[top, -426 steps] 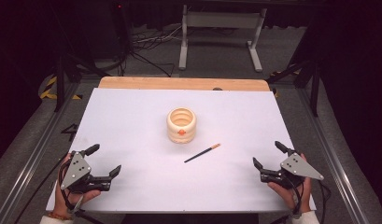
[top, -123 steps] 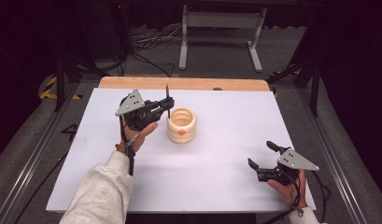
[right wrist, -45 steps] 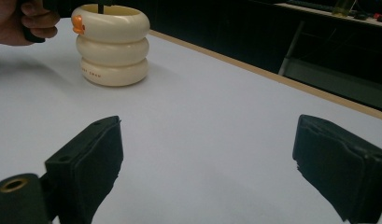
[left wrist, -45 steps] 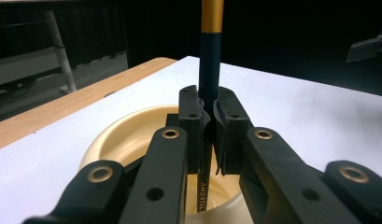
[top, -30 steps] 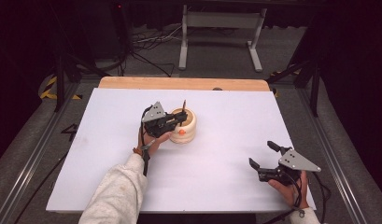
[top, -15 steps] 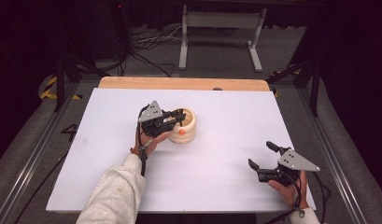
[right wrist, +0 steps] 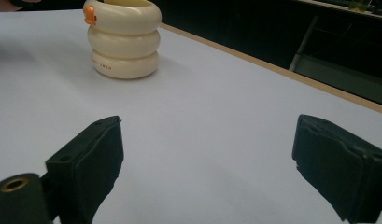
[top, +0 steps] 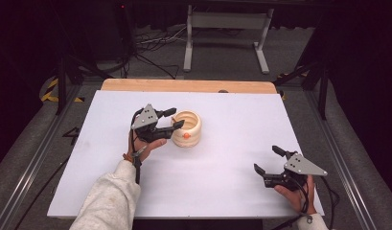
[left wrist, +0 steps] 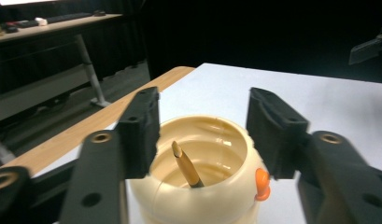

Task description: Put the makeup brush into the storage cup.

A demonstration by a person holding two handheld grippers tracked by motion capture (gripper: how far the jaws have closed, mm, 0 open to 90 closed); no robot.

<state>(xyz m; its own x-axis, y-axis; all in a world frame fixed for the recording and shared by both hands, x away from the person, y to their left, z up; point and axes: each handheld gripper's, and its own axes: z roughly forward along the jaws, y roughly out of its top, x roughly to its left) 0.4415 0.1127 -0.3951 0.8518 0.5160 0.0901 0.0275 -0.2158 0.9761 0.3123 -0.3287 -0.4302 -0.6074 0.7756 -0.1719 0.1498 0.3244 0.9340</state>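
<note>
High view: left claw [top: 173, 119] at the cream holder [top: 189, 128] mid-worktop [top: 232, 158]; right claw [top: 268, 160] wide, idle, well apart.
Left gripper view: jaws have just been opening; pencil [left wrist: 187, 165] leans inside the holder, freed.
Right gripper view: nothing between the jaws.
Advice: withdraw straight up, clear of the rim.

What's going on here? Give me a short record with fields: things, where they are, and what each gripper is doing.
Holder: cream ringed pot with orange knob, upright on the white table
Pencil: yellowish pencil leaning inside the pot, touching neither pad
Left gripper: at the pot's rim, jaws have just been opening
Right gripper: open, nothing between its jaws, low over bare table
</note>
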